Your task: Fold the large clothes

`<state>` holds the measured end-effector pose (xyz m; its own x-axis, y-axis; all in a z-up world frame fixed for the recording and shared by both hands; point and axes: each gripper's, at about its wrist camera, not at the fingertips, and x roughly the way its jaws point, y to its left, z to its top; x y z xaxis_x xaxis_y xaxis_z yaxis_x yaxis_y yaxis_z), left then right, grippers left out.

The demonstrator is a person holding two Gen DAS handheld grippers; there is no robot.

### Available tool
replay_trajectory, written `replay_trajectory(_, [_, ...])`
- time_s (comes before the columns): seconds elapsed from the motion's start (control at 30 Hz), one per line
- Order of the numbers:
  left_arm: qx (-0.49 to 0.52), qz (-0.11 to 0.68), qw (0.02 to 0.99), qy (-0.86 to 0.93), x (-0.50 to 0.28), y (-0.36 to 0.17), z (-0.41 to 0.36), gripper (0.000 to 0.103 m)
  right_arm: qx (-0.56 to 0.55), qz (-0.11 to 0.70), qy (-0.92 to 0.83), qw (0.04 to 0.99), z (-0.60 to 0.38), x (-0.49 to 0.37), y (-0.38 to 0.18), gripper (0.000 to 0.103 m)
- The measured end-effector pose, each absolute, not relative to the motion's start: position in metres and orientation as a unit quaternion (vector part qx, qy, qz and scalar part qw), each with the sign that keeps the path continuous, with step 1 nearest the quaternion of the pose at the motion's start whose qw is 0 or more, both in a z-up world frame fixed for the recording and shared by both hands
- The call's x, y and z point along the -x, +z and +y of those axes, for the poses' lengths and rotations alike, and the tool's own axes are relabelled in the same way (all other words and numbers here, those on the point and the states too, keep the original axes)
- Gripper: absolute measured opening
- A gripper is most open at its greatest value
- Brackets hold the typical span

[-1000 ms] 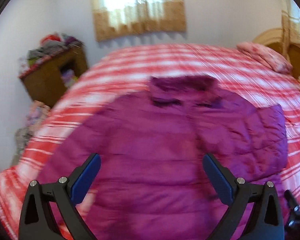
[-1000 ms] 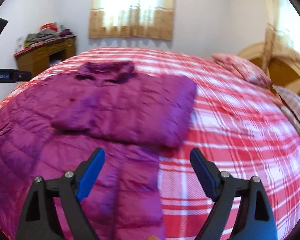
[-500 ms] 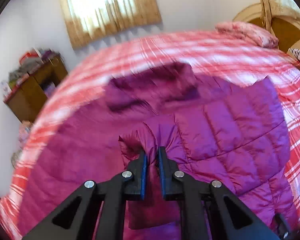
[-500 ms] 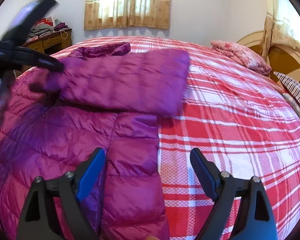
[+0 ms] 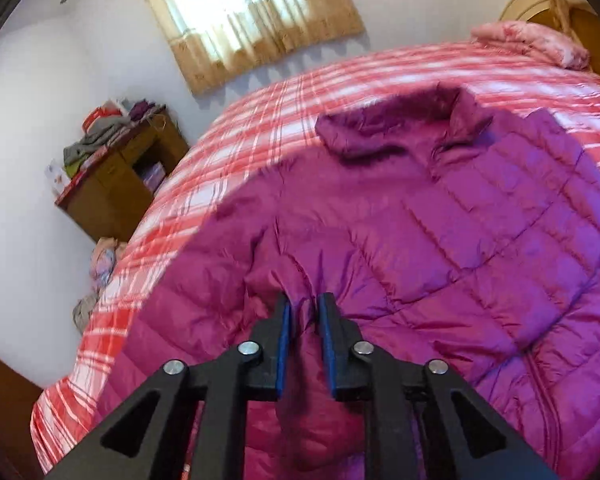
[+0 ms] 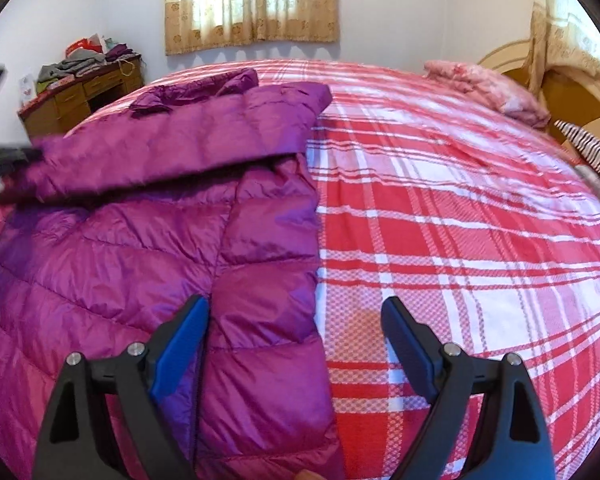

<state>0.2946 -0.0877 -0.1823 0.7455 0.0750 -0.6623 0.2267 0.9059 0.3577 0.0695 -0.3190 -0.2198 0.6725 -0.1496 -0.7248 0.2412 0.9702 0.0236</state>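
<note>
Jacket sleeve pinched and drawn across the body by the left gripper.

Nearest the left wrist camera, the left gripper (image 5: 303, 312) has gone from wide open above the purple puffer jacket (image 5: 440, 248) a second ago to nearly closed, a ridge of quilted fabric caught between its blue pads (image 5: 283, 340); its jaws are now opening a little, though cloth is still pressed between them. Beside it the right gripper (image 6: 294, 320) hangs wide apart, closing slightly, straddling the jacket's near right edge and gripping nothing. Farther off, the sleeve (image 6: 172, 148) lies folded across the chest, its cuff end toward the left gripper. Beyond, the collar (image 5: 396, 124) points at the curtained window (image 5: 252, 12); everything rests on the red plaid bedspread (image 6: 460, 220). Judging from this, the sleeve fold is being set down and the body fold remains.
</note>
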Motion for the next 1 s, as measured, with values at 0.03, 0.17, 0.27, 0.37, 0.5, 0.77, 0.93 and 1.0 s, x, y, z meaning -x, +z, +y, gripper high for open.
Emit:
replay_trajectory(0.03, [-0.208, 0.344, 0.915, -0.036, -0.294, -0.179, -0.086, 0.023, -0.072, 0.394, -0.094, 0.911, -0.324, -0.068, -0.217, 0.067])
replay_trajectory(0.17, [-0.187, 0.26, 0.947, 0.011, -0.277, -0.146, -0.078, 0.082, -0.064, 0.389, -0.103, 0.913, -0.341, -0.055, -0.186, 0.047])
replay_trajectory(0.27, [-0.147, 0.182, 0.972, 0.022, -0.261, -0.114, -0.065, 0.102, -0.048, 0.386, -0.116, 0.914, -0.356, -0.059, -0.154, 0.047])
replay_trajectory(0.37, [-0.13, 0.195, 0.972, 0.008, -0.272, -0.106, -0.07, 0.102, -0.017, 0.371, -0.12, 0.92, -0.356, -0.083, -0.131, 0.047])
replay_trajectory(0.5, [-0.113, 0.26, 0.959, -0.006, -0.304, -0.13, -0.098, 0.102, -0.046, 0.345, -0.079, 0.934, -0.347, -0.15, -0.123, 0.047])
replay_trajectory(0.77, [-0.155, 0.325, 0.933, 0.01, -0.34, -0.196, -0.135, 0.102, -0.032, 0.356, -0.053, 0.932, -0.322, -0.247, -0.182, 0.045])
replay_trajectory(0.93, [-0.145, 0.369, 0.918, -0.004, -0.353, -0.226, -0.133, 0.102, -0.09, 0.393, -0.071, 0.912, -0.353, -0.253, -0.217, 0.042])
replay_trajectory(1.0, [-0.148, 0.378, 0.914, -0.005, -0.355, -0.23, -0.135, 0.102, -0.12, 0.396, -0.069, 0.908, -0.364, -0.252, -0.22, 0.04])
